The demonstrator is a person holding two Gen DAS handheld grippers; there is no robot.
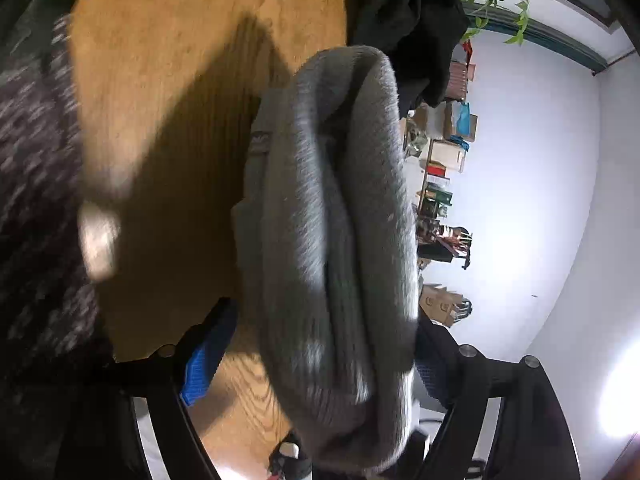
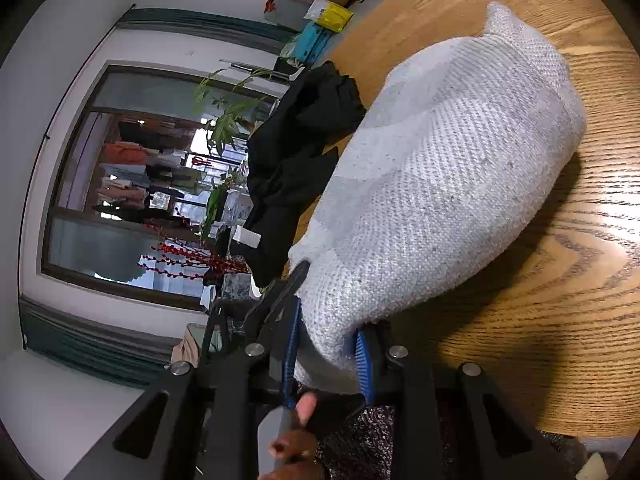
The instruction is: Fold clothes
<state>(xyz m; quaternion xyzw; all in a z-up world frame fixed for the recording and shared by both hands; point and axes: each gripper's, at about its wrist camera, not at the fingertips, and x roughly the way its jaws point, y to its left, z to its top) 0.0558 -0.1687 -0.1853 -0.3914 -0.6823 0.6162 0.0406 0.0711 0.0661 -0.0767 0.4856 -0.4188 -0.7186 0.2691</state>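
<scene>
**Sock pinched on the right, left fingers spread around it**

The landmark here is the sock [image 1: 332, 240] itself, a grey knitted thing hanging over the wooden table [image 1: 168, 80].

Start with the left gripper [image 1: 316, 364]. Its fingers stand as wide as they go, one blue pad [image 1: 200, 368] to the left of the sock and the other finger to the right of it. The sock runs straight out from between them, its long axis along the line the gripper points, and it fills most of that view. I see no pad pressing the cloth, so I take this hand to be holding nothing, though the sock is right there between its fingers.

Then the right gripper [image 2: 328, 356]. Its two blue pads are drawn in on the near end of the sock [image 2: 440, 184], cloth bunched between them; that is a firm pinch. From there the sock stretches away up and to the right, its far end resting on the table [image 2: 560, 320] (a dark heap of clothes [image 2: 296, 152] lies left of the sock, untouched).

My guess is the right hand carries the weight, and the fold turns on the left closing.
</scene>
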